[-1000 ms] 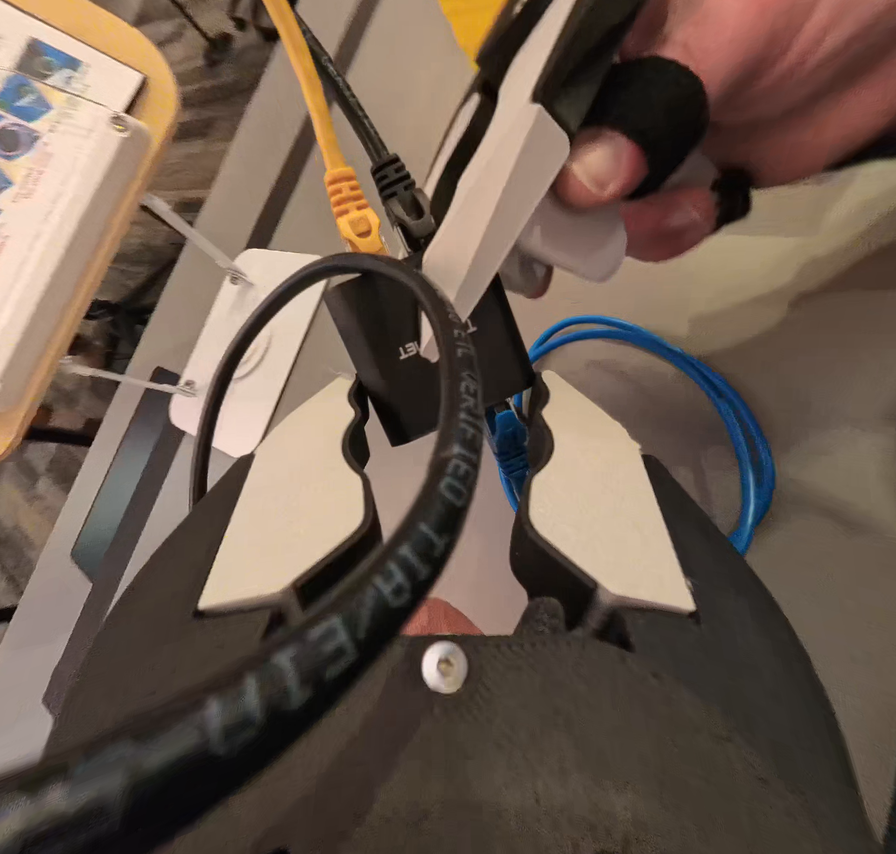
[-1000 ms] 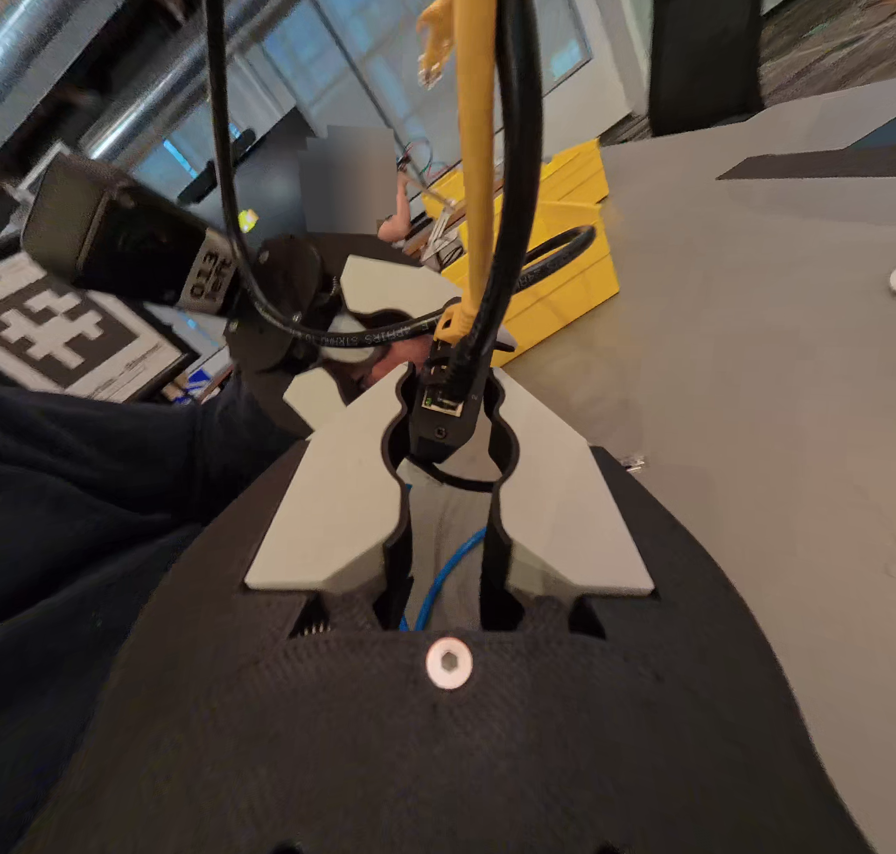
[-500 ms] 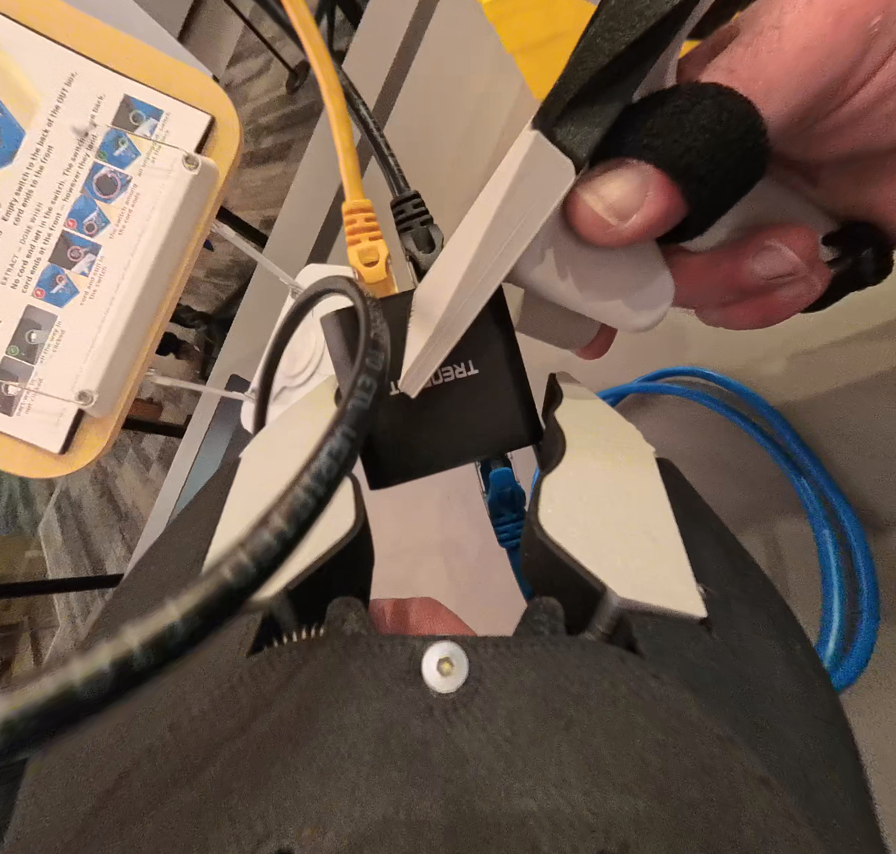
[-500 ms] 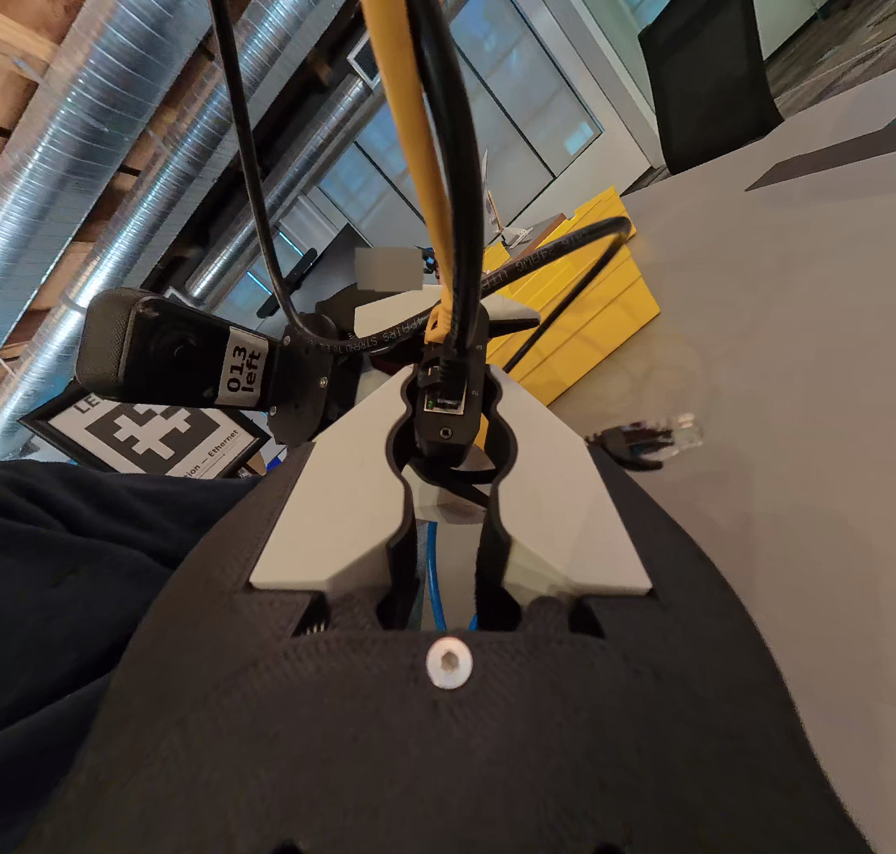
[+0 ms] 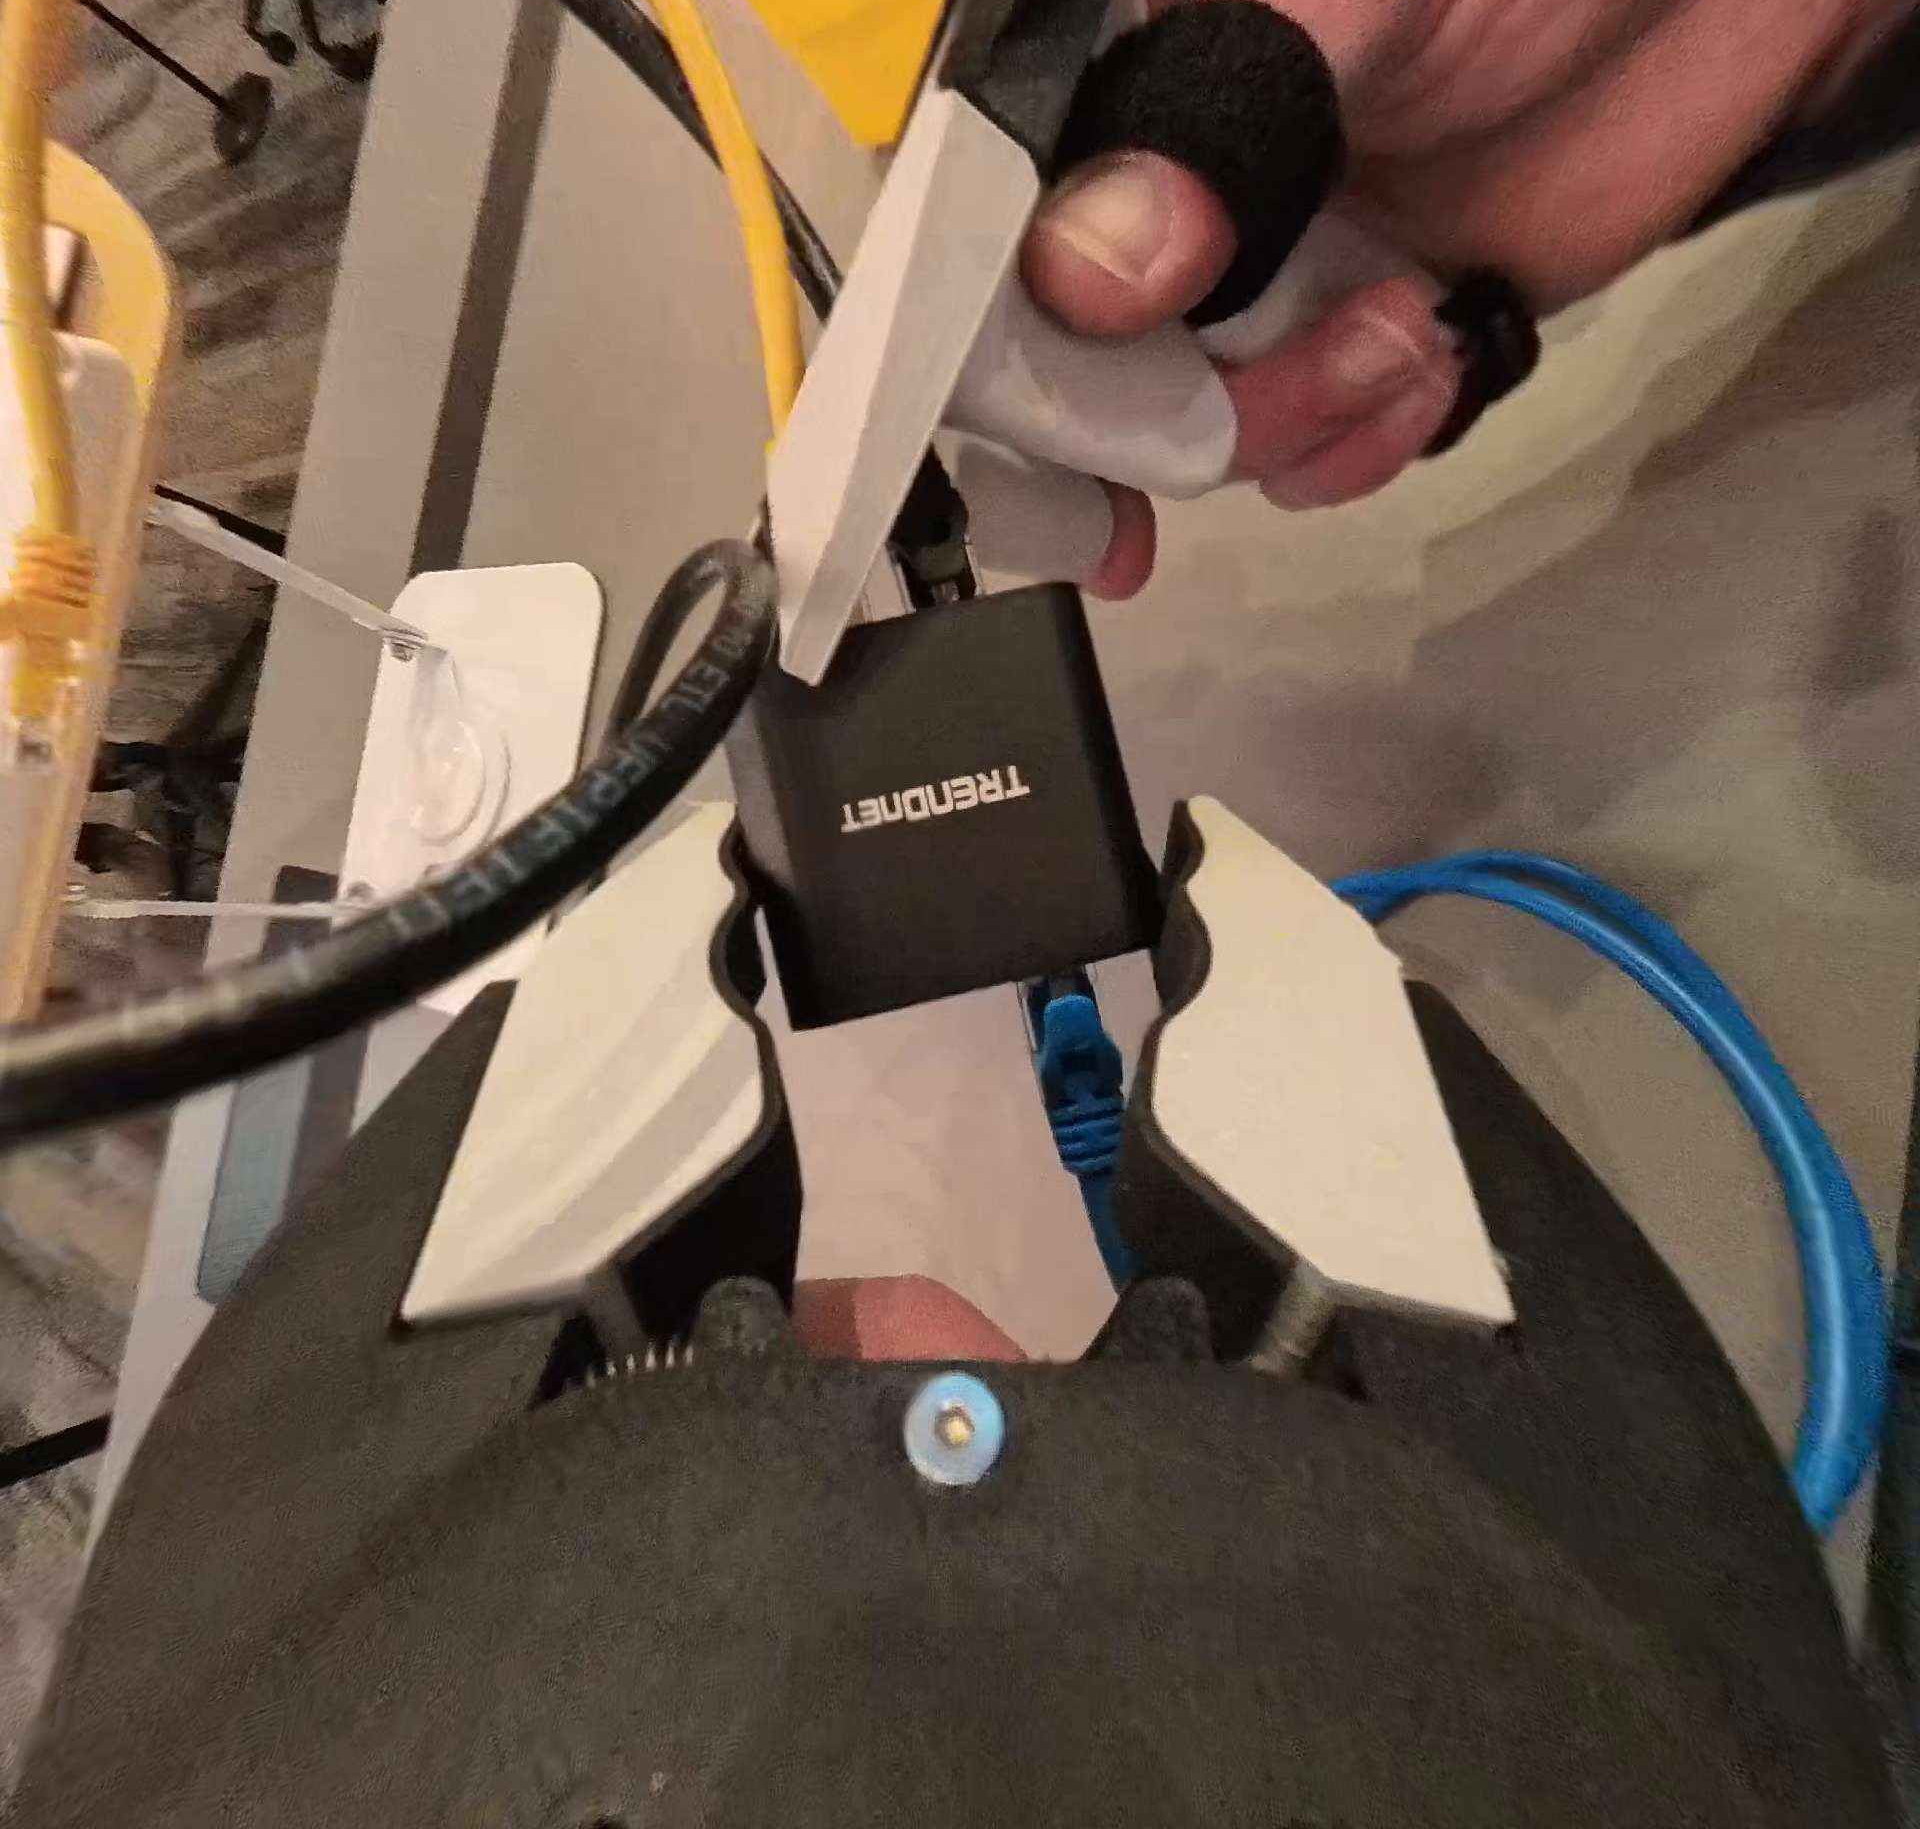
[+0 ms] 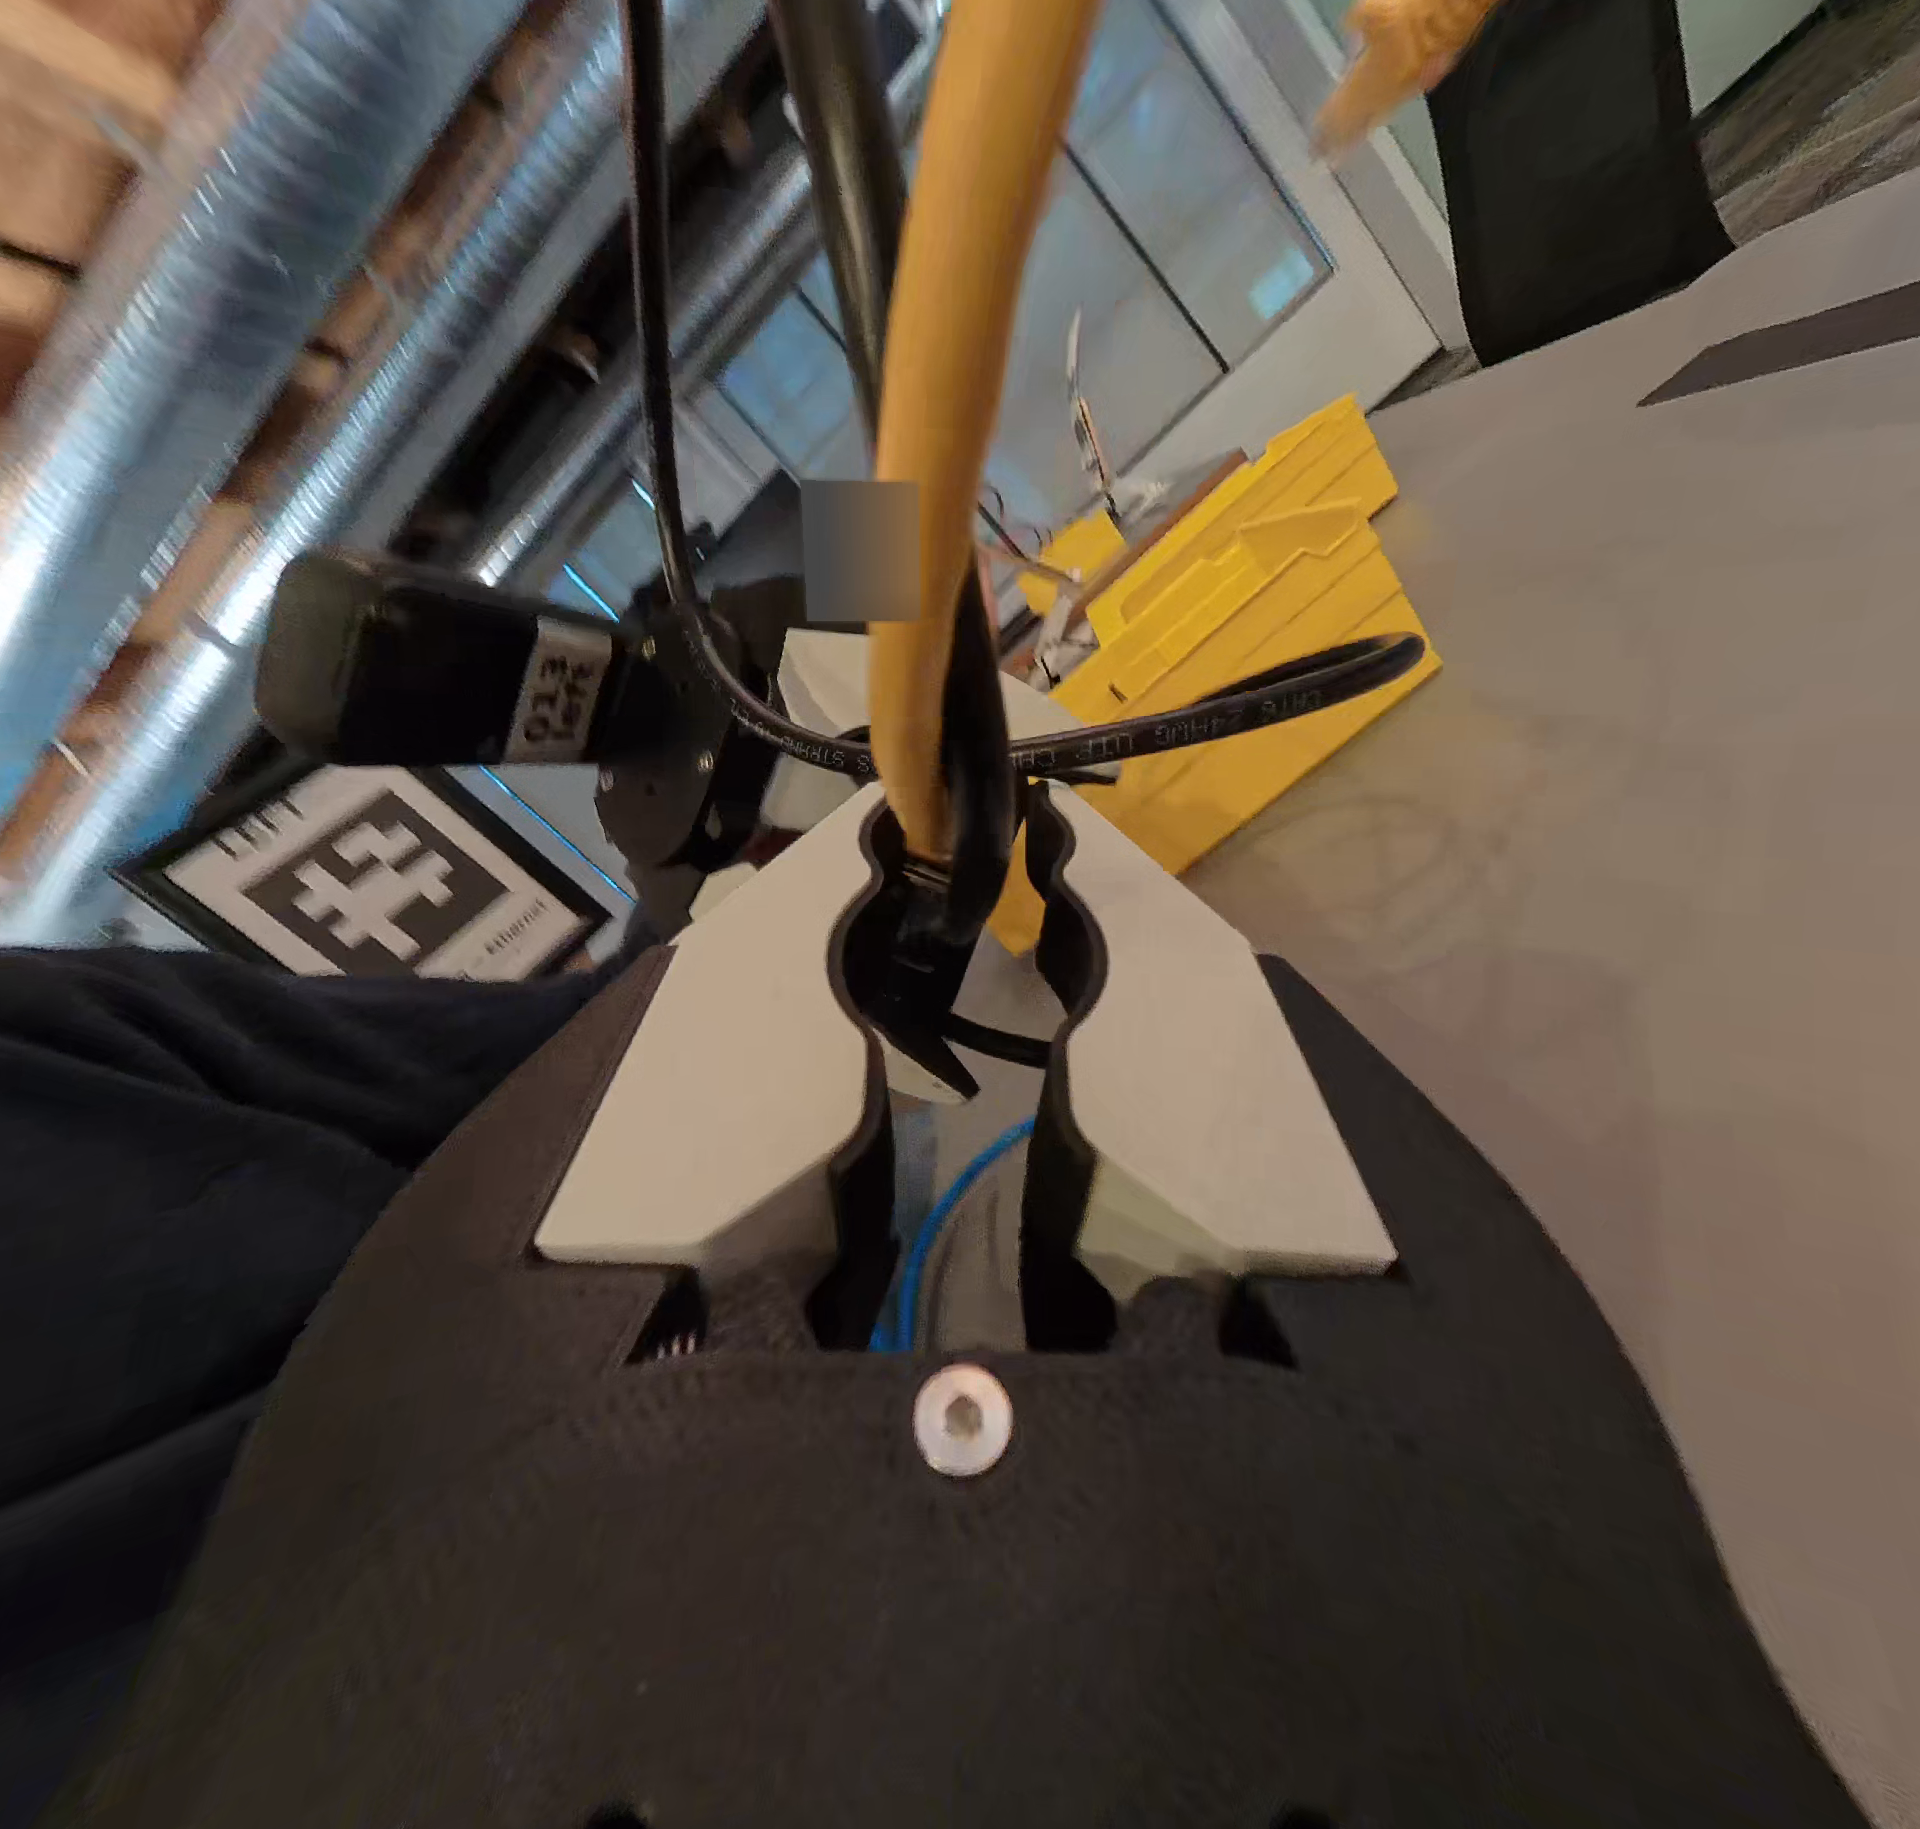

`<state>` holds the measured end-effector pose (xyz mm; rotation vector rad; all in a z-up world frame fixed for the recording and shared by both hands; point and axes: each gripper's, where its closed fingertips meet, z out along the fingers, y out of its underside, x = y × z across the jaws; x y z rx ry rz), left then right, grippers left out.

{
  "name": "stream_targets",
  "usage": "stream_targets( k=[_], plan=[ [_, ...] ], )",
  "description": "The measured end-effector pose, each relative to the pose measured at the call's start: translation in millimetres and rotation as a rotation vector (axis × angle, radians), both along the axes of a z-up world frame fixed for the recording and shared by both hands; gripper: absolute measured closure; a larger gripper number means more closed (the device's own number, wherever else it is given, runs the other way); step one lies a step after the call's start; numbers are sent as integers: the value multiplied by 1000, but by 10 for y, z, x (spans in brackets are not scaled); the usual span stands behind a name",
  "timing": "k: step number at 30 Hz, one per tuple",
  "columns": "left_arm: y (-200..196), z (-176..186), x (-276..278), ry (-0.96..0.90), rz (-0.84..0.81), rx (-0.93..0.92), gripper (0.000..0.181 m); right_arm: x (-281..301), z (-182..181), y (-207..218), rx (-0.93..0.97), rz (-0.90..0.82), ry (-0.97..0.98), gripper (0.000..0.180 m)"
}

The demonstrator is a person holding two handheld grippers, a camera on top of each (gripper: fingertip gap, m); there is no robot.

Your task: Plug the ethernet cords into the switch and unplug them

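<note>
Two pale wedge-shaped fingers (image 5: 1288, 1041) clamp the boxy matte-black switch (image 5: 951, 813).

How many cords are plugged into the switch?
2 visible: blue cord, near side; black cord, far side. The yellow cord's end is hidden behind the right hand-held gripper.

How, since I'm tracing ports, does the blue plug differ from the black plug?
The blue plug enters the switch's near side; the black plug meets its far side. The blue plug lies between the left gripper's fingers; the black plug sits between the right gripper's fingers. Both reach the switch.
</note>
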<state>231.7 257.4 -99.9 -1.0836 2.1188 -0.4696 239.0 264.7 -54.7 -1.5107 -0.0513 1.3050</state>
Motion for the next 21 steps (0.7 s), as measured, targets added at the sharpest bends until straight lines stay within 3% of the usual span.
stream_targets(
  k=[7,13,21],
  plan=[
    [43,71,122,-198,115,104,107,132,-50,20,-22,-76,133,161],
    [-37,309,79,-330,216,32,100,225,-1,19,10,-133,154,161],
    [46,97,88,-274,327,4,105,96,47,-7,26,-96,146,162]
  ],
)
